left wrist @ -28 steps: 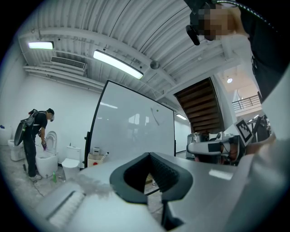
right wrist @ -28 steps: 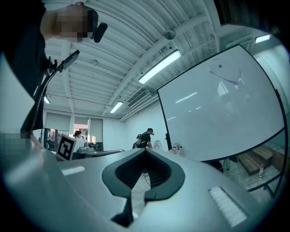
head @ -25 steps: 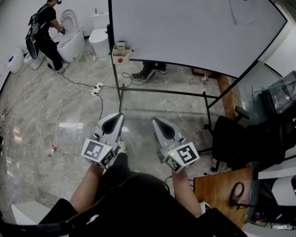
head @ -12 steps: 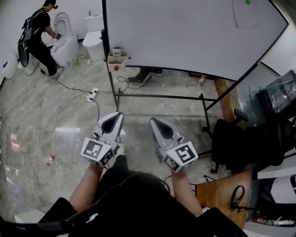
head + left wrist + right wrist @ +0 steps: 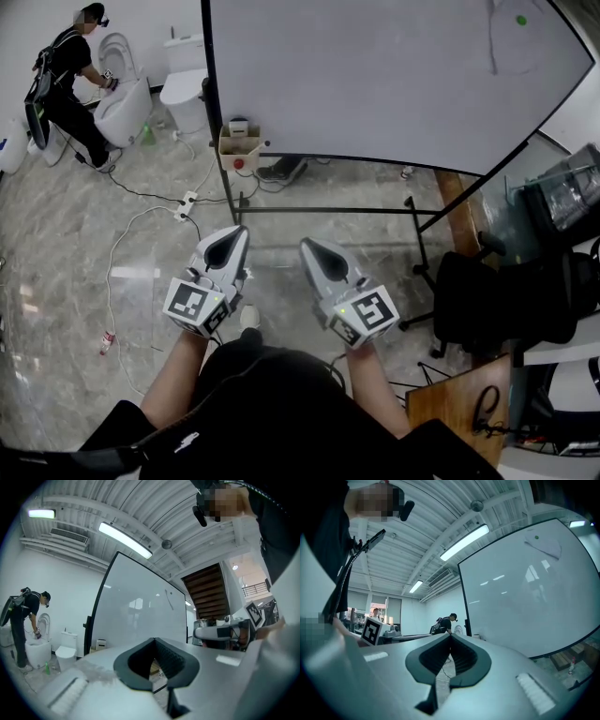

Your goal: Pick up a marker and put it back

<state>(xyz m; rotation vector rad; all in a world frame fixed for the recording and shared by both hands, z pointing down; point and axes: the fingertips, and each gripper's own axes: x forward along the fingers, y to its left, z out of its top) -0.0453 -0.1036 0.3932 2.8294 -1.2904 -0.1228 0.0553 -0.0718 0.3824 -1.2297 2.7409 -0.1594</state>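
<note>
Left gripper and right gripper, fingers pressed together and empty, held level before a whiteboard.

Far across the grey marble floor: large whiteboard on a black frame, green dot near its upper right corner. Cardboard box at the foot of its left post; dark shoe just right of the box. Far left: two white toilets, a person in black bent over the left one. Power strip with white cable trailing nearer. Small item on the left floor, possibly a bottle. Right: black office chair, wooden desk nearer.
</note>
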